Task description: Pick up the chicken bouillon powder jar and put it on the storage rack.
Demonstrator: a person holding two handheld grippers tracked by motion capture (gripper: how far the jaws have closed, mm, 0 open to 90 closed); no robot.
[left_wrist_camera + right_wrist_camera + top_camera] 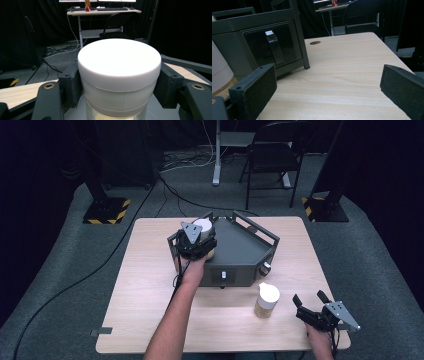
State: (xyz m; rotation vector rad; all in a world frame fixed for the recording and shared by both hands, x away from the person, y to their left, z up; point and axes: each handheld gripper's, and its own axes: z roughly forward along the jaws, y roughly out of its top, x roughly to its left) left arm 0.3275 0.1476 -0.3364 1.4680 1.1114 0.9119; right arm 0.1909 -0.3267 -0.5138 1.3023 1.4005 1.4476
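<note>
Room: dark studio with black curtains all round, grey carpet, a black folding chair (272,155) and a white desk leg behind the table, cables snaking over the floor, and yellow-black striped stand bases near both far corners.

Worktop: light wood table (150,305), pretty bare apart from what's listed below.

Grey machine (240,252): dark grey boxy unit with a rail frame around its flat top, sitting in the middle of the worktop toward the far edge. Front face has a dark panel with a small white-tipped lever (270,33), plus a knob at its right front corner.

Left gripper (197,242): over the left end of the machine's top, arm reaching in from the near edge. Its jaws are clamped on either side of the white-lidded jar (119,75); the left gripper view has the black pads pressed right against the cap, with clear glass just below the lid.

Second jar (266,301): white lid, tan stuff inside, standing upright on the worktop in front of the machine, toward the near right.

Right gripper (311,306): near the near right corner of the worktop, just right of the second jar. Jaws spread wide with nothing but bare wood between them in the right gripper view.
</note>
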